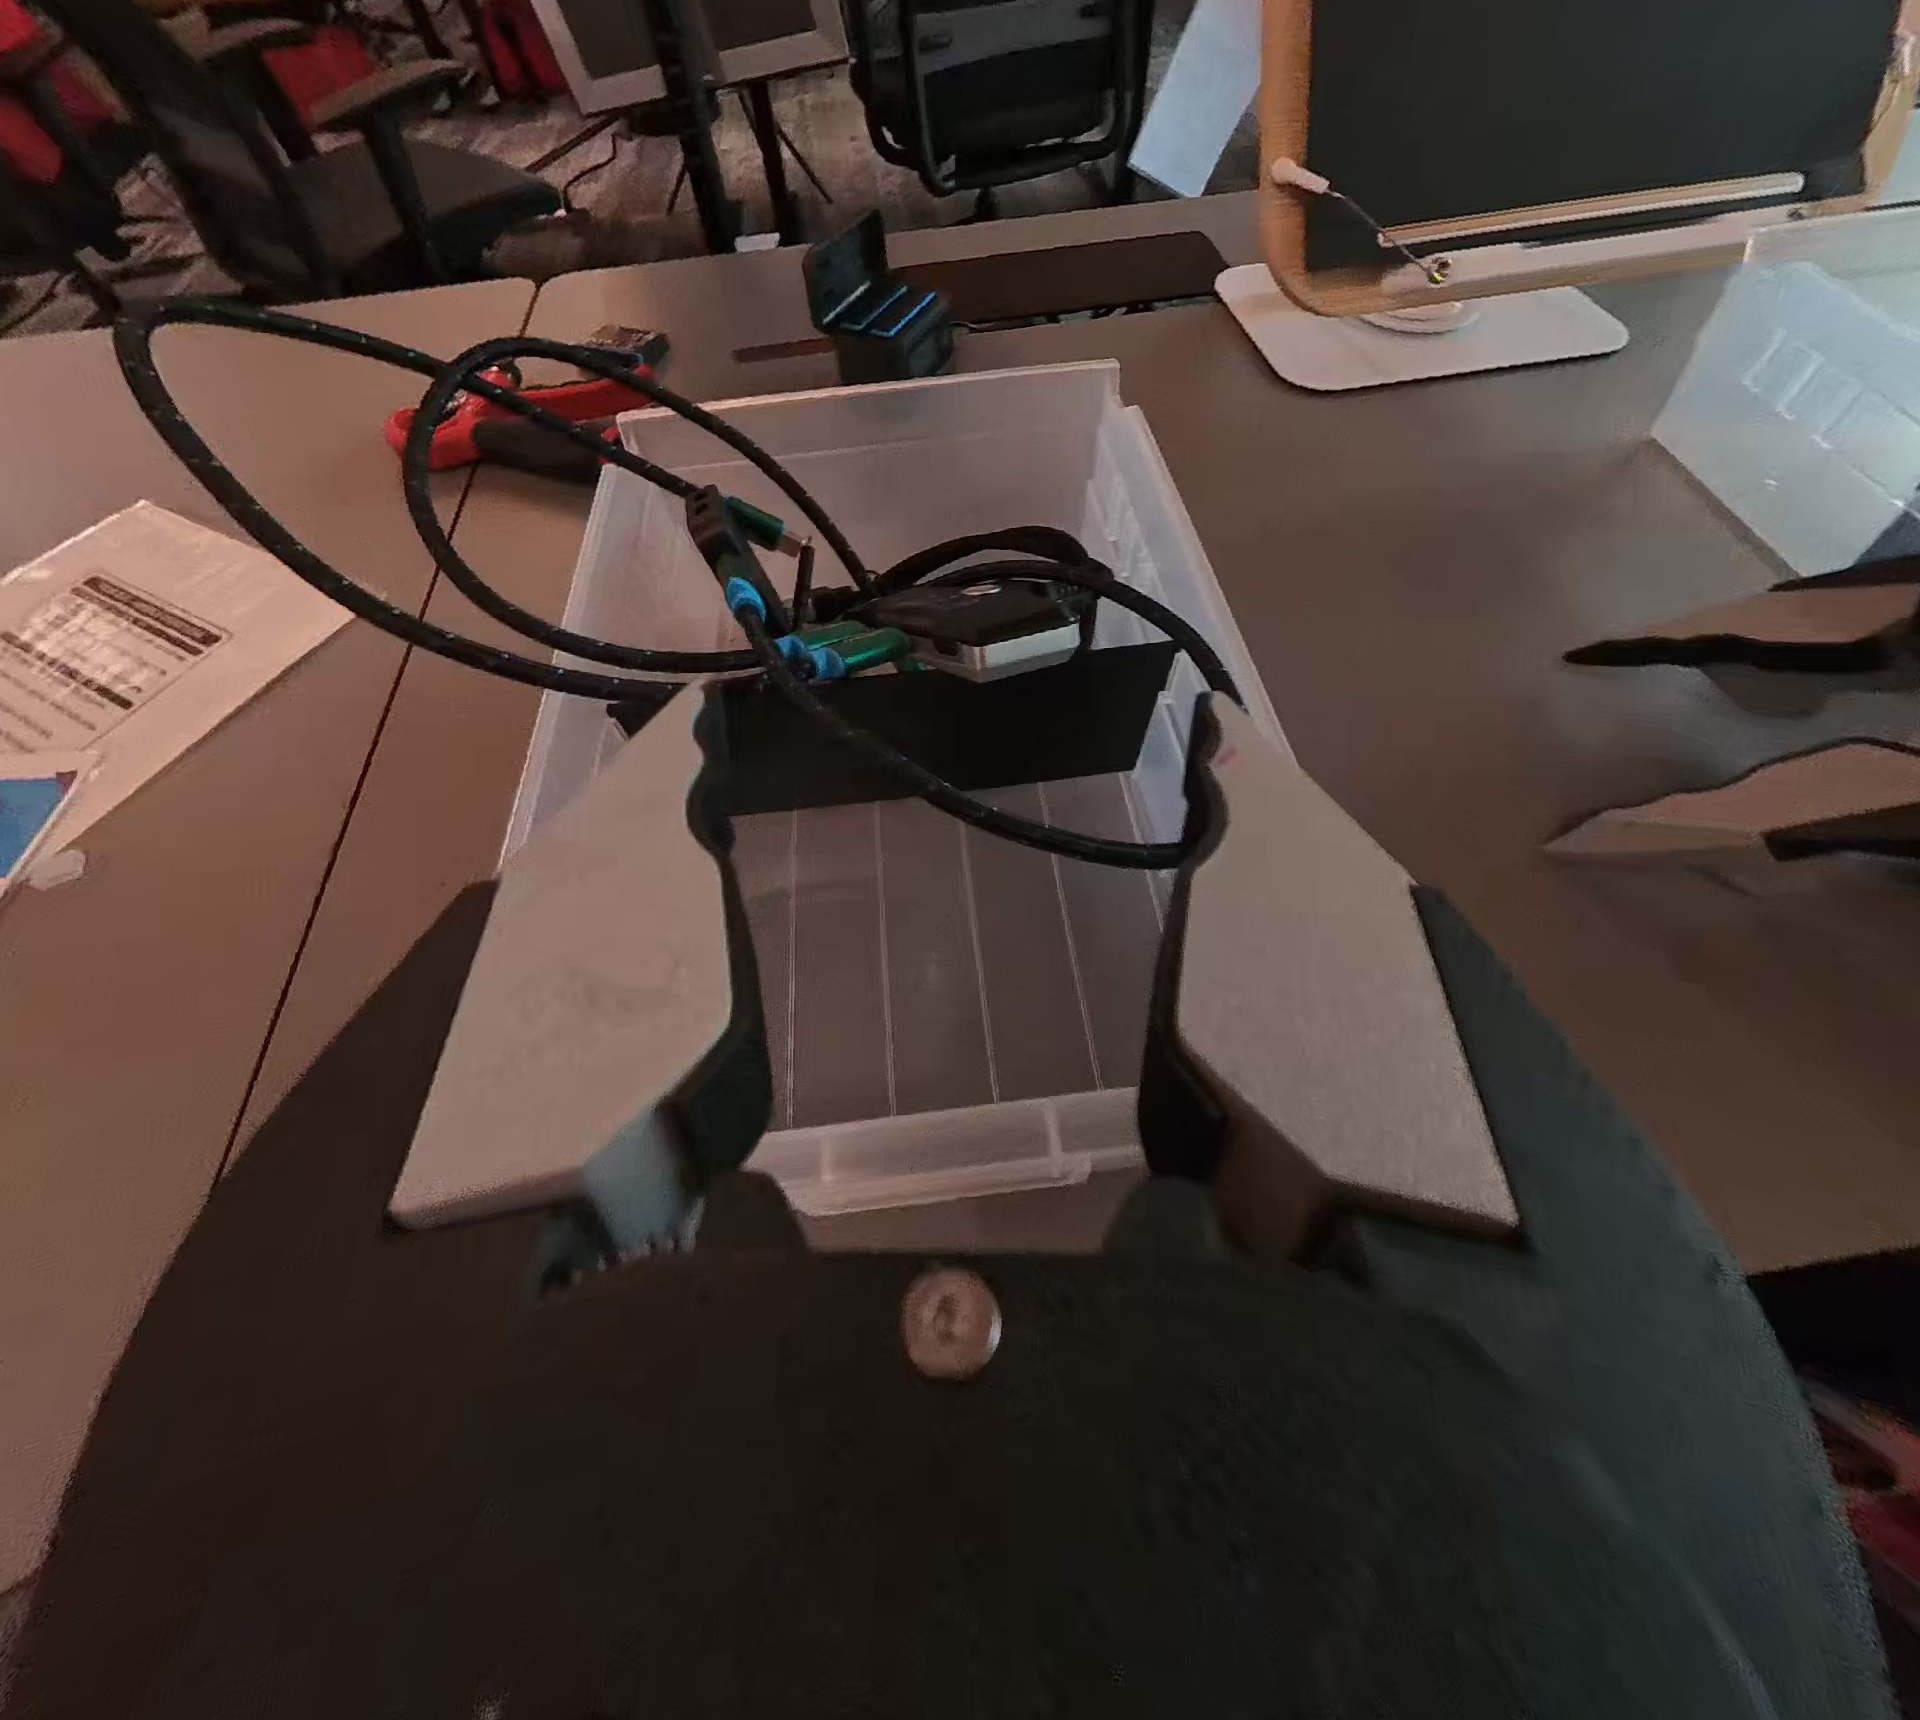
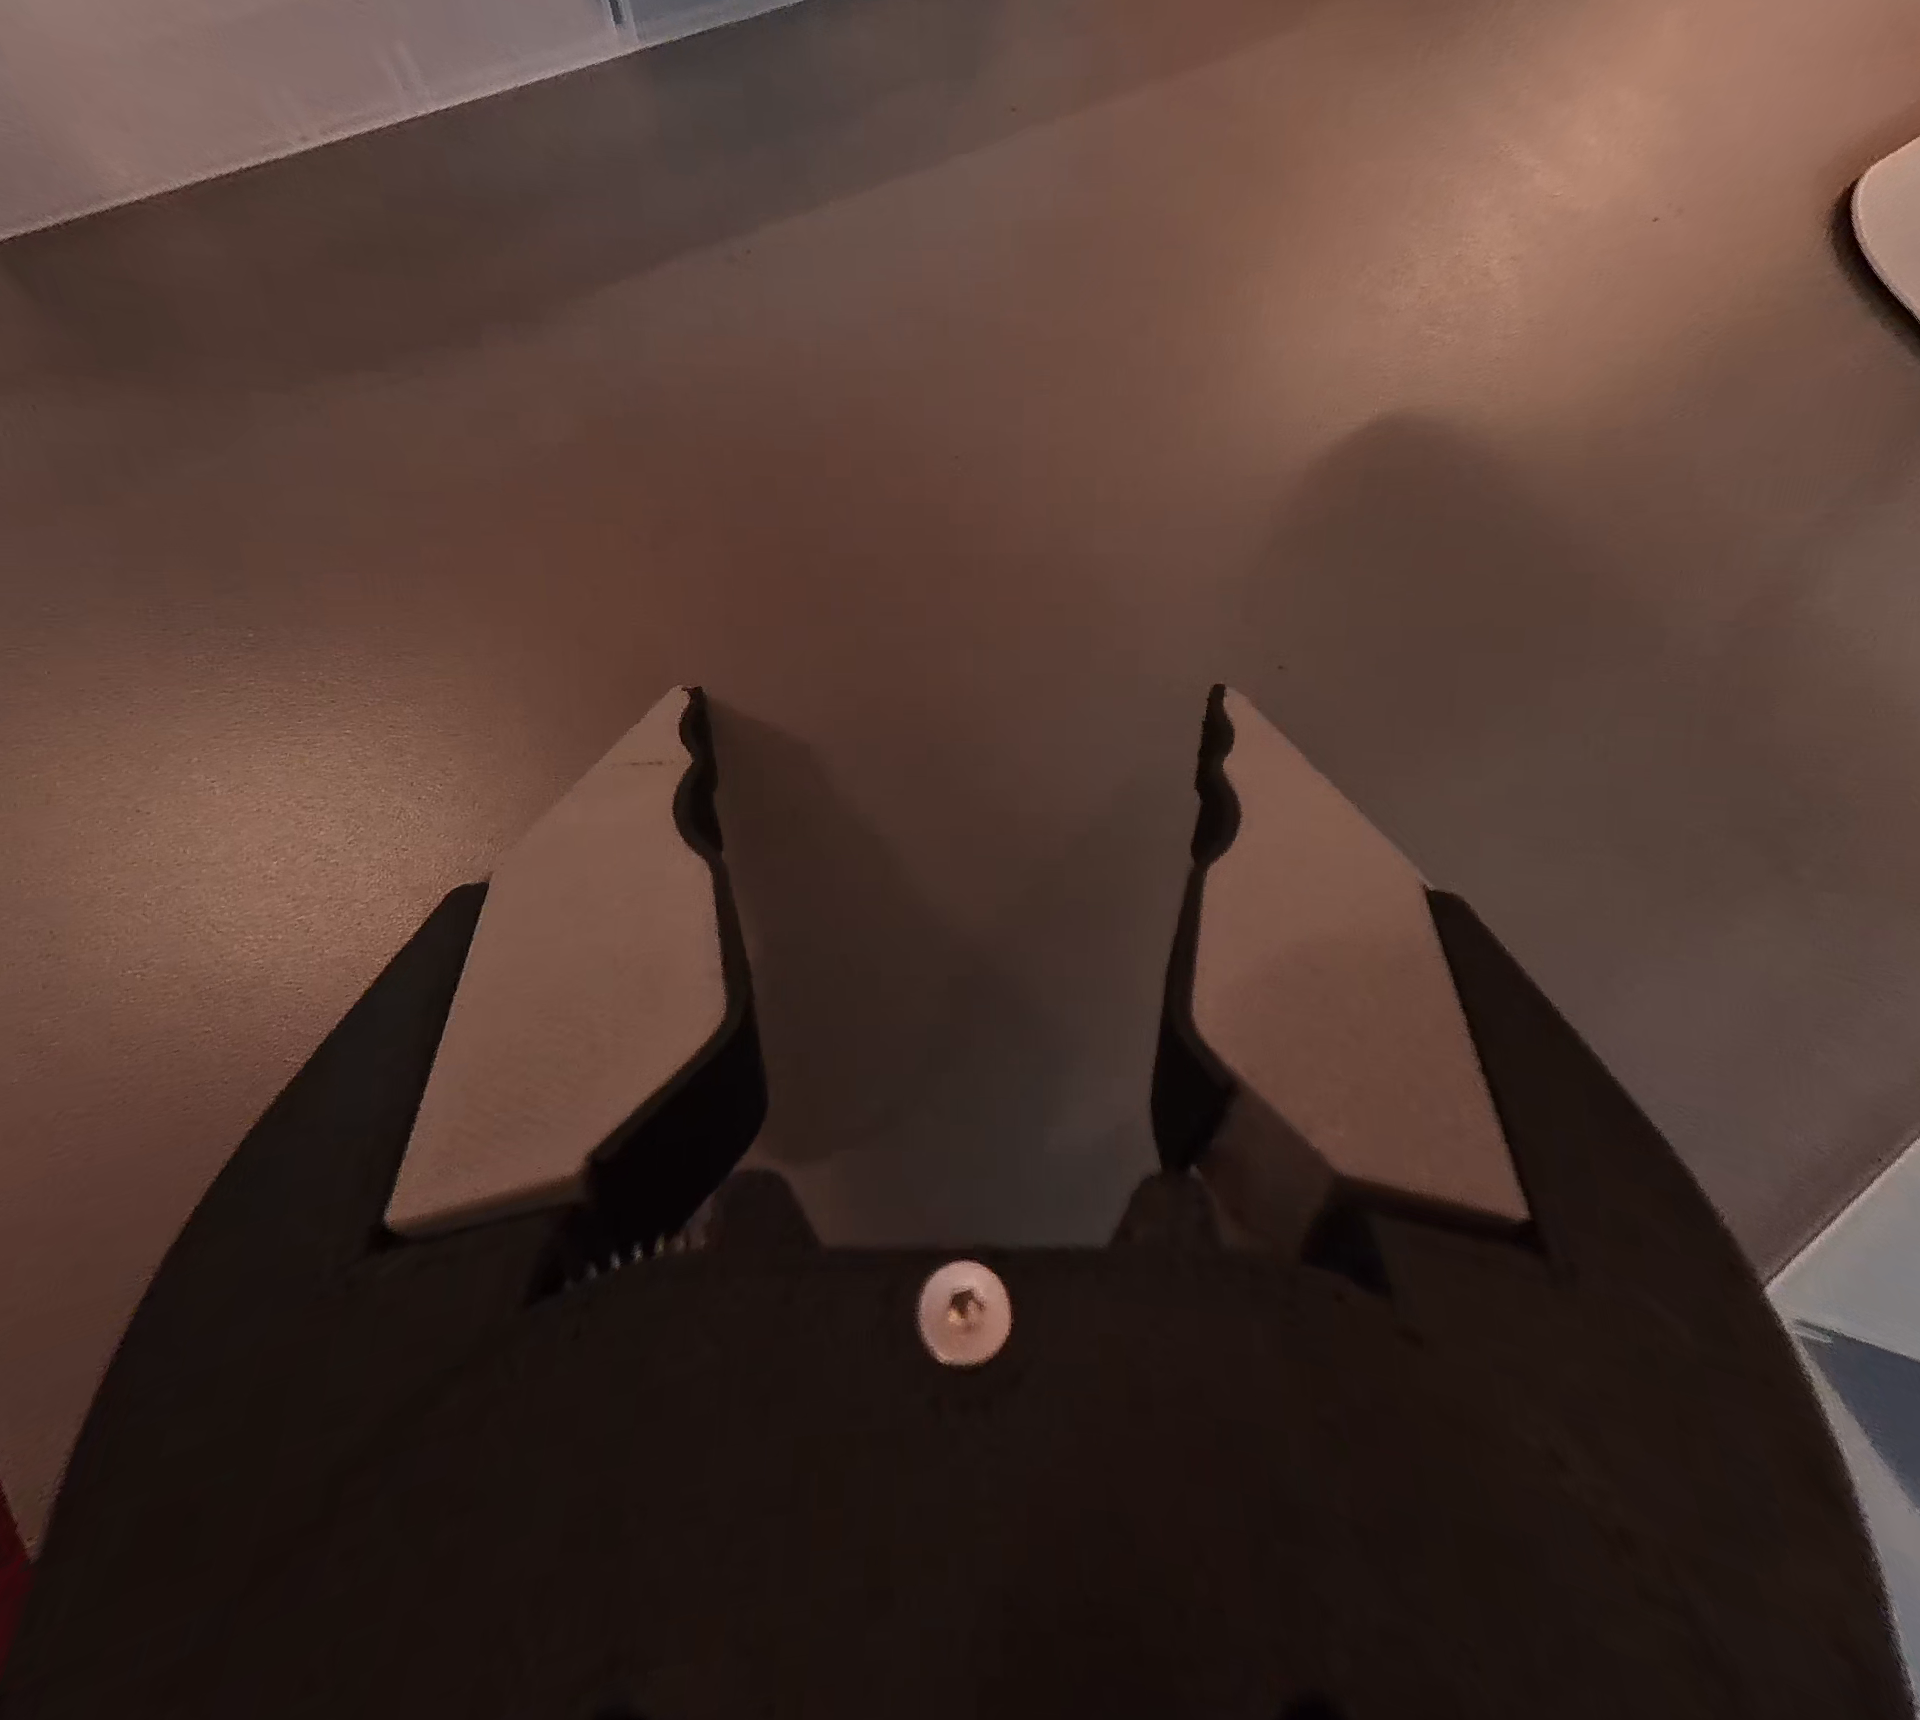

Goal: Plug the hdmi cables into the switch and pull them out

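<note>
Looping cables [image 1: 312,569] cross the bin [image 1: 883,444] (probably plugged); both tools [image 1: 951,714] [image 2: 954,704] spread, empty.

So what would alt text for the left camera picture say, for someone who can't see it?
An open two-finger gripper points into a clear plastic bin on a brown table, where a small switch box sits among looping black braided cables. A second gripper shows at the right edge.
</note>
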The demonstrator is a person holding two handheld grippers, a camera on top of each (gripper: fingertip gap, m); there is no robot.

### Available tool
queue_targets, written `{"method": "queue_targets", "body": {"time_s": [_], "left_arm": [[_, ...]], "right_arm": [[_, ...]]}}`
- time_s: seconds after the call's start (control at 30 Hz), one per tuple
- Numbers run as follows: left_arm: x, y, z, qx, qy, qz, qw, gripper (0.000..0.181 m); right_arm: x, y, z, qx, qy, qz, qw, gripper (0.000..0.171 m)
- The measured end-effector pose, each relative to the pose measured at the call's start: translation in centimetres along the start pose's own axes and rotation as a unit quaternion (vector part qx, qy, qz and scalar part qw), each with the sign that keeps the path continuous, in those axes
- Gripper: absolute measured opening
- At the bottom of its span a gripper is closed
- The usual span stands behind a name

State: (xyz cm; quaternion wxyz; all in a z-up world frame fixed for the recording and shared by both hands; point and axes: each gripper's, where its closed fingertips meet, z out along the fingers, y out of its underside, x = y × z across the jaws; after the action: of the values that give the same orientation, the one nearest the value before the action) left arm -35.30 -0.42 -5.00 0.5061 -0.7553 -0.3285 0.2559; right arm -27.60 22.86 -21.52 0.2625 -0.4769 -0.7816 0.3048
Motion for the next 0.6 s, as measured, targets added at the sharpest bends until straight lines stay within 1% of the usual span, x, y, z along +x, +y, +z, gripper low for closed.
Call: {"method": "queue_targets", "body": {"time_s": [0.07,0.6], "left_arm": [[-0.1,-0.1,0.0,0.004,-0.001,-0.007,1.000,0.090],[-1.8,0.3,0.4,0.000,-0.043,-0.027,0.999,0.092]], "right_arm": [[0.0,0.0,0.0,0.000,0.000,0.000,1.000,0.091],[-0.1,0.0,0.0,0.001,-0.003,-0.004,1.000,0.089]]}}
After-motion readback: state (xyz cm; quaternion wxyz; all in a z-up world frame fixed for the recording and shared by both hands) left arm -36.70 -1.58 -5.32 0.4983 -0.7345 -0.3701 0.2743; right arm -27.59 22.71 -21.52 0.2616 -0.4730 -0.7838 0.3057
